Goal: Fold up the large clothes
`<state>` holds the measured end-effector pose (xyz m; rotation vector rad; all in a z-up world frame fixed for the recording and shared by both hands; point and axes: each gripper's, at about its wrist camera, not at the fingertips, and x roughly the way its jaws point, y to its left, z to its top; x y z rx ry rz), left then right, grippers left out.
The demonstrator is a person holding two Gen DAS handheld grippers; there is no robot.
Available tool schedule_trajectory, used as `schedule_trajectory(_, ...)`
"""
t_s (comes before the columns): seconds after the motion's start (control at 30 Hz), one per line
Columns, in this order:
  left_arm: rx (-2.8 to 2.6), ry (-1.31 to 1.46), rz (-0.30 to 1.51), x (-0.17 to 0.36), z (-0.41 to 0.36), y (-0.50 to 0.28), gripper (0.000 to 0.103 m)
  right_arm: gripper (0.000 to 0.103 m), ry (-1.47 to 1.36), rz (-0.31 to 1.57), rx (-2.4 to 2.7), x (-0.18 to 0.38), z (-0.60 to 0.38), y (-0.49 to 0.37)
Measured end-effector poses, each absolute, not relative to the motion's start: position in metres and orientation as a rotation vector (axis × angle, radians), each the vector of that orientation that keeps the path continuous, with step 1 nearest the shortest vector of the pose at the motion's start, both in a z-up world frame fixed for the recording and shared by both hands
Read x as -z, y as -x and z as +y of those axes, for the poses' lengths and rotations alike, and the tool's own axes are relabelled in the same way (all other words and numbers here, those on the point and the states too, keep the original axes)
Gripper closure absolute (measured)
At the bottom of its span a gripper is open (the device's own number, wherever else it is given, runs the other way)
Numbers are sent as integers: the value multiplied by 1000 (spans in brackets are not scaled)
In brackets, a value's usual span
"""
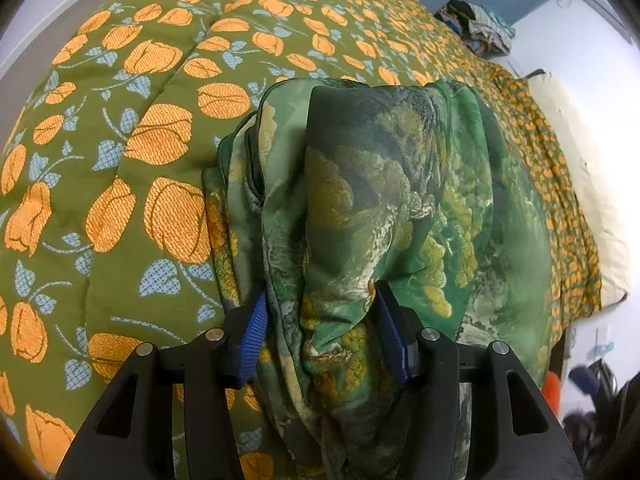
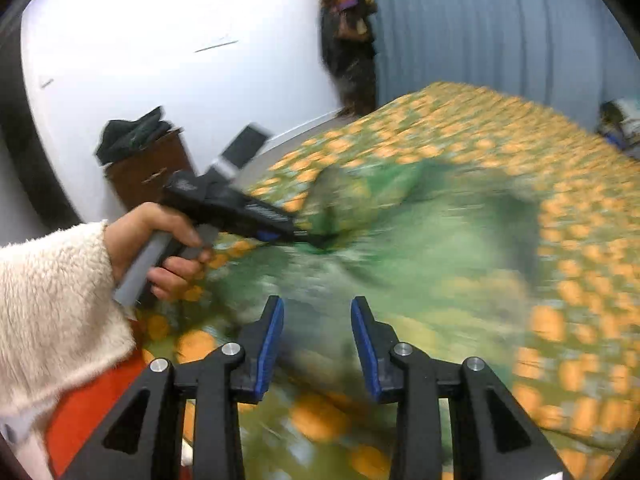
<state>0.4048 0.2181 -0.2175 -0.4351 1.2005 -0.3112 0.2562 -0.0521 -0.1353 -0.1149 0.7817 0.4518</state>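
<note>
A green, landscape-printed garment (image 1: 380, 184) lies bunched on the bed. A thick fold of it runs up between the blue pads (image 1: 256, 320) of my left gripper (image 1: 318, 308), which is shut on it. In the blurred right wrist view the same garment (image 2: 420, 220) spreads over the bedspread. There a hand (image 2: 160, 240) in a cream fleece sleeve (image 2: 52, 300) holds the left gripper (image 2: 304, 236), whose tip is buried in the cloth. My right gripper (image 2: 318, 312) hovers over the garment's near edge. Its fingers stand apart with nothing between them.
The bed carries an olive bedspread (image 1: 120, 120) with orange tulips. A cream pillow (image 1: 580, 200) lies at its right edge and a clothes pile (image 1: 488, 24) beyond. A brown cabinet (image 2: 148, 172) topped with dark cloth, hanging clothes (image 2: 348, 40) and a blue curtain (image 2: 500, 32) line the walls.
</note>
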Motion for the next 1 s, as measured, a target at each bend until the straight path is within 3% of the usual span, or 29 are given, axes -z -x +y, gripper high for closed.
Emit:
schedule_trajectory(0.27,308,414,1200,217,214,-403,47,67,37,989,-338,206,-89,-279)
schedule_trajectory(0.6,277,419,1198,215,210,-403,46,67,34,1008,-373,215,-95,-291)
schedule_trajectory(0.67,265,419,1195,212,210,-403,41,60,47,957,-366,206,-92,-278)
schedule_trajectory(0.73,253,407,1185,207,207,-401,33,37,67,917,-378,195,-86,-267)
schedule_trajectory(0.77,246,390,1177,203,205,-399,29,32,92,899,-365,189,-82,-261)
schedule_trajectory(0.8,227,370,1173,200,203,-398,16,27,114,884,-350,184,-79,-257)
schedule_trajectory(0.83,200,347,1170,198,201,-398,6,27,132,865,-341,178,-77,-253)
schedule_trajectory(1.0,267,429,1170,187,210,-400,5,27,40,775,-322,142,-97,-252)
